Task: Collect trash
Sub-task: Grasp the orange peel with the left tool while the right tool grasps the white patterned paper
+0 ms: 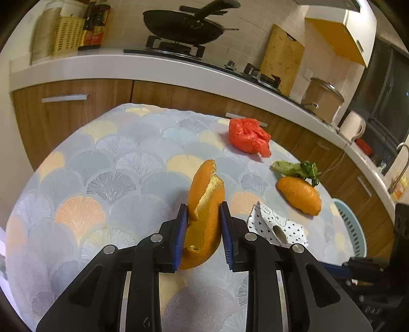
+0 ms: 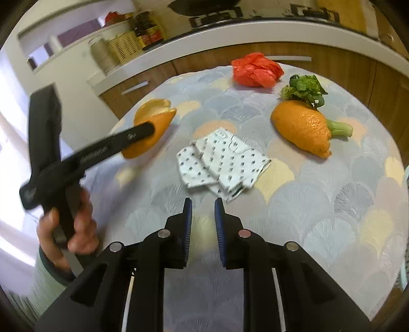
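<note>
My left gripper (image 1: 203,208) is shut on a large orange peel (image 1: 205,201), its blue pads pressing both sides; the peel's far end rests on the patterned tablecloth (image 1: 102,166). The same peel (image 2: 156,122) shows in the right wrist view with the left gripper's finger across it. A second orange peel (image 1: 300,195) (image 2: 301,127), green vegetable scraps (image 1: 297,169) (image 2: 305,89), a red plastic bag (image 1: 248,138) (image 2: 255,69) and a crumpled dotted white wrapper (image 1: 274,224) (image 2: 219,163) lie on the table. My right gripper (image 2: 203,204) is open and empty, just short of the wrapper.
A pale blue basket (image 1: 351,224) sits at the table's right edge. Behind the table runs a kitchen counter (image 1: 127,66) with a stove and black pan (image 1: 184,24), a cutting board (image 1: 282,56) and a pot (image 1: 323,97). The person's hand (image 2: 67,229) holds the left gripper.
</note>
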Available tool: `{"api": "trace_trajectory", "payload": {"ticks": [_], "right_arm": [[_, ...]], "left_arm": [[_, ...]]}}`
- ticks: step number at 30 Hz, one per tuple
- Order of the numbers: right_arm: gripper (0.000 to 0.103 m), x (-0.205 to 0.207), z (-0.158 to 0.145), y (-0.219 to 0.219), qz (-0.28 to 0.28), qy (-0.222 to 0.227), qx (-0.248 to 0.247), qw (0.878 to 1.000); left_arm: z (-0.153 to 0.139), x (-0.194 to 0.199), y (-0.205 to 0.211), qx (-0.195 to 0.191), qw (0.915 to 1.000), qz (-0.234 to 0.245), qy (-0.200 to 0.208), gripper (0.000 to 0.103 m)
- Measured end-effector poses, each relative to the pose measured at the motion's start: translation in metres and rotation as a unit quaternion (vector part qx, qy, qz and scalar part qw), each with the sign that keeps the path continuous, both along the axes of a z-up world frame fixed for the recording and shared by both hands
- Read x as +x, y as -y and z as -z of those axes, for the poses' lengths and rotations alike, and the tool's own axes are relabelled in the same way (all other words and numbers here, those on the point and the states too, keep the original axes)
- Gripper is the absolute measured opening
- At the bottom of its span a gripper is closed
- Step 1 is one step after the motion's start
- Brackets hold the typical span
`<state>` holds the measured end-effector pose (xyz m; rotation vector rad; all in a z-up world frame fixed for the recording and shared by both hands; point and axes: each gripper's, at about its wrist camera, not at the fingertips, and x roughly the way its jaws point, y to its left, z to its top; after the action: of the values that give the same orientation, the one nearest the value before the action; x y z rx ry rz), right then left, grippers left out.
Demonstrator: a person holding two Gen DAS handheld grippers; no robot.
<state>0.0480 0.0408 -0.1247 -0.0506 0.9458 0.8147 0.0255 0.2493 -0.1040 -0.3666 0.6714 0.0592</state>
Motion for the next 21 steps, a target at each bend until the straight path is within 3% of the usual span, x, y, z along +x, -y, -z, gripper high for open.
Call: {"api": "trace_trajectory", "payload": {"ticks": [2,3,4,11,20,21], "right_arm": [[0.04,0.005,-0.003,0.003,0.003,0.011,-0.003,1.0],[0.065,0.009,-0.006,0.004,0.014,0.028,-0.01,0.999],[0.07,0.011,-0.009,0.003,0.012,0.038,-0.009,0.999],[0.07,0.022,-0.004,-0.037,-0.066,0.074,-0.067,0.993],[0.069,0.032,0.019,-0.068,-0.053,0.1,-0.12,0.986],[0.065,0.031,0.02,-0.071,-0.049,0.112,-0.13,0.984]], "left_arm": [[-0.001,-0.001,0.0,-0.001,1.0,-0.002,0.005,0.024],[-0.001,-0.001,0.0,-0.002,1.0,-0.003,0.006,0.024],[0.0,-0.001,0.0,-0.001,1.0,-0.004,0.006,0.024],[-0.001,-0.004,0.002,0.008,0.9999,-0.007,0.013,0.025],[-0.001,-0.007,0.002,0.001,0.9999,-0.007,0.013,0.025],[-0.001,-0.007,0.002,0.001,0.9999,-0.007,0.014,0.025]]}}
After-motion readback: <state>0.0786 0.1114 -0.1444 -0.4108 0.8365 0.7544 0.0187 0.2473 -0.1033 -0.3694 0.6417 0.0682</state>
